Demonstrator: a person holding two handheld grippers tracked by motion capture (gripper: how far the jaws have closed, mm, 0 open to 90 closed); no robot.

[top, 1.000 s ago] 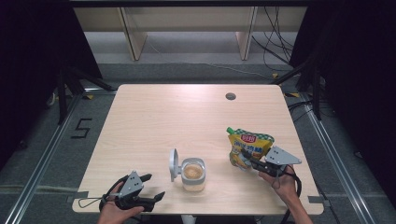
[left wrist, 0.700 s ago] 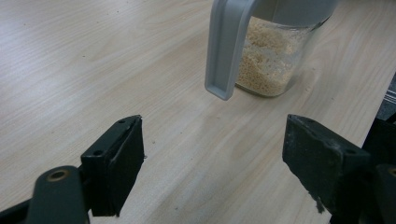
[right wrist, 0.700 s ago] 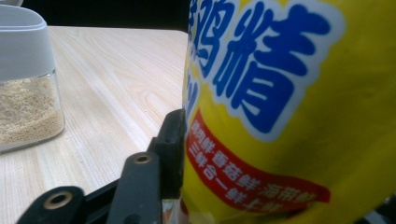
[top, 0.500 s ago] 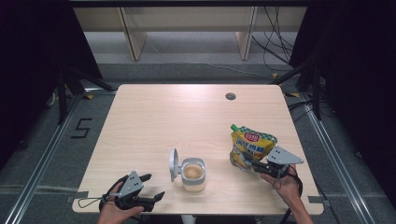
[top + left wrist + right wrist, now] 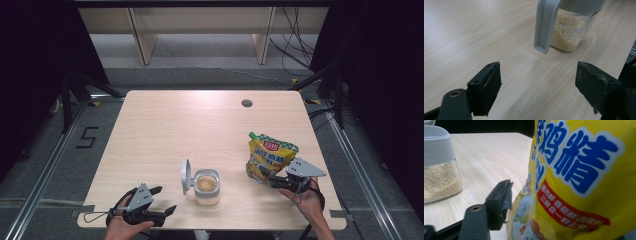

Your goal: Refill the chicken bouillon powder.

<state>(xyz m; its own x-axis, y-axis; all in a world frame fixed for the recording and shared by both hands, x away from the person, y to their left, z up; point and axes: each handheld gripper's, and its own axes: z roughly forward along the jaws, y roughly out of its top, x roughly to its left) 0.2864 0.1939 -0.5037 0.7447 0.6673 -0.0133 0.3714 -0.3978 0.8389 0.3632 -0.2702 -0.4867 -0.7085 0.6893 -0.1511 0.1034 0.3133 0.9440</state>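
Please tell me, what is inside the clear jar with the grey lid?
The jar holds pale yellow granules, filling roughly its lower half. Its lid is flipped open. The grey collar hides the part just under the rim.

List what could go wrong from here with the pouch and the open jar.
1. The yellow pouch stands upright near the table's right edge. The right gripper has just been opening with the pouch between its jaws, so the pouch may topple.
2. The jar sits with its lid flipped open and granules inside; a falling pouch or a passing gripper might knock it and spill them.
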